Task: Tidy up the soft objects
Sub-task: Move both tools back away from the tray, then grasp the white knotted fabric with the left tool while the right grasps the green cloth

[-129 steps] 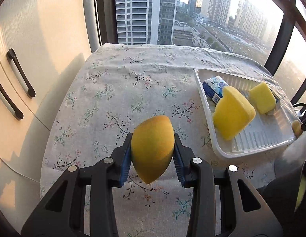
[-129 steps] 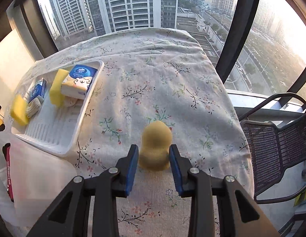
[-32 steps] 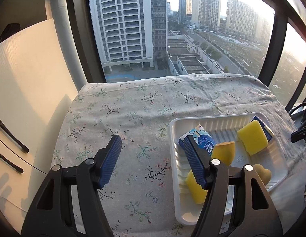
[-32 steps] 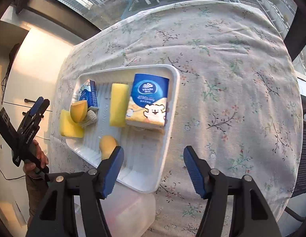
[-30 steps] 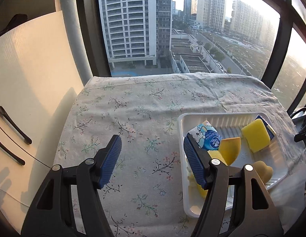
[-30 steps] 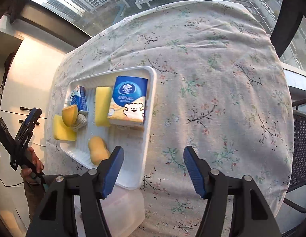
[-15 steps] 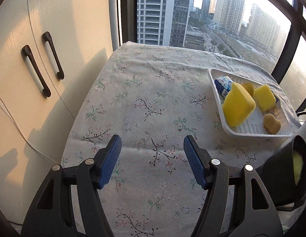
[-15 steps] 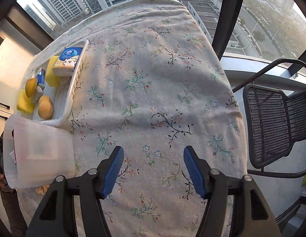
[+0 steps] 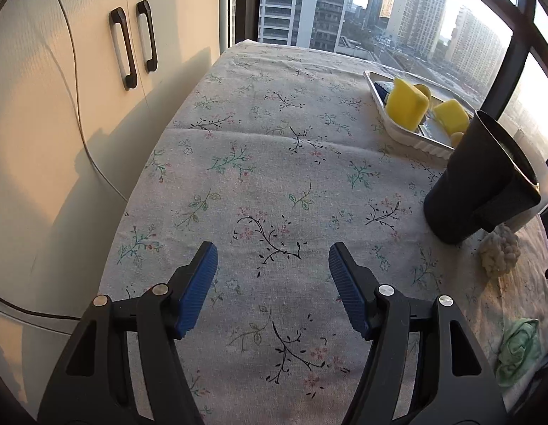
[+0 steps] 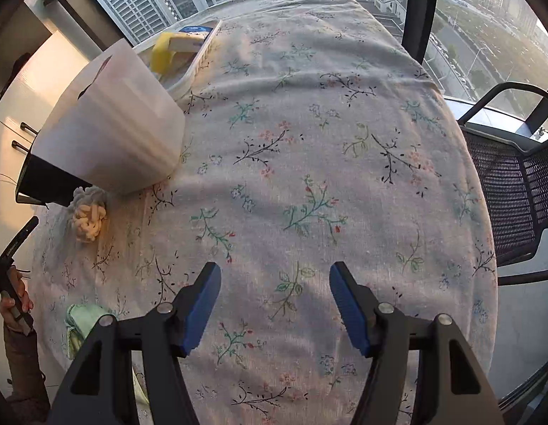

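My left gripper [image 9: 273, 258] hangs open over bare floral cloth, nothing between its blue pads. My right gripper [image 10: 275, 278] is open too, empty, above the cloth near the table's front. A white tray [image 9: 397, 131] at the far right of the left wrist view holds yellow sponges [image 9: 406, 104] and a small tan sponge; in the right wrist view the tray [image 10: 199, 60] shows a yellow sponge [image 10: 160, 51] and a tissue pack [image 10: 188, 40]. A cream knotted rope ball [image 10: 89, 217] lies loose beside the bins, also visible as the rope ball [image 9: 498, 251]. A green cloth [image 9: 518, 349] lies near the front edge.
A dark bin [image 9: 479, 184] and a white bin [image 10: 114, 131] stand between the tray and the front edge. Cream cupboard doors [image 9: 79, 88] flank the table's left. A mesh chair [image 10: 514, 177] sits to the right. A person's hand [image 10: 11, 304] holds the other gripper.
Both grippers drew back from the tray toward the table's front and sank a little. The tray now sits far off; the bins, rope ball and green cloth have come into view.
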Available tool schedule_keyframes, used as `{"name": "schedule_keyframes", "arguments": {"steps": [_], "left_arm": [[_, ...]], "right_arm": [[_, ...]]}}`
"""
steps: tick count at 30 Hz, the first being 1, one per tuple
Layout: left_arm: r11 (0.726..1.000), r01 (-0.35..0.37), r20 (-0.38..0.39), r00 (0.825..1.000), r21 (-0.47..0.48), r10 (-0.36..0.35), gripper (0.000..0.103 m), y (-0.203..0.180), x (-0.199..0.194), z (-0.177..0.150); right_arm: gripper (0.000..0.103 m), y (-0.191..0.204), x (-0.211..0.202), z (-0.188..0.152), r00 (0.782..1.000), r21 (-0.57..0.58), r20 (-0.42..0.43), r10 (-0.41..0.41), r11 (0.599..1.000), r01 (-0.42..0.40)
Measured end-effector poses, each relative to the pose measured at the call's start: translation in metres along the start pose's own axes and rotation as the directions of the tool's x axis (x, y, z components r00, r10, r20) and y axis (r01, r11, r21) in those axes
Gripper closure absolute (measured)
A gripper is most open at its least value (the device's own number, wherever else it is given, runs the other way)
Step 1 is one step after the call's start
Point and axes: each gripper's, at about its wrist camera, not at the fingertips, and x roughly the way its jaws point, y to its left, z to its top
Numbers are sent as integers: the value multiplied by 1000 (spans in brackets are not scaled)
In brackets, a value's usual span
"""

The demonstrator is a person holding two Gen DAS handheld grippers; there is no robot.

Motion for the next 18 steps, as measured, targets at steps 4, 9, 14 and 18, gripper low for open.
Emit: {"name": "schedule_keyframes", "arguments": {"steps": [4, 9, 14, 18], "left_arm": [[998, 15, -14, 1000, 55, -14, 39, -18, -15, -21], [992, 125, -49, 991, 22, -123, 39, -43, -23, -41], [975, 210, -69, 976, 70, -205, 39, -82, -29, -50], [959, 252, -80, 967, 133, -243, 39, -116, -30, -54]], "right_arm": [[36, 21, -4, -32, 1000, -40, 14, 9, 999, -9], [36, 58, -11, -69, 997, -142, 29, 67, 988, -62], [35, 110, -17, -92, 987, -296, 48, 152, 946, -131], [32, 144, -13, -96, 979, -391, 58, 196, 907, -158]]}}
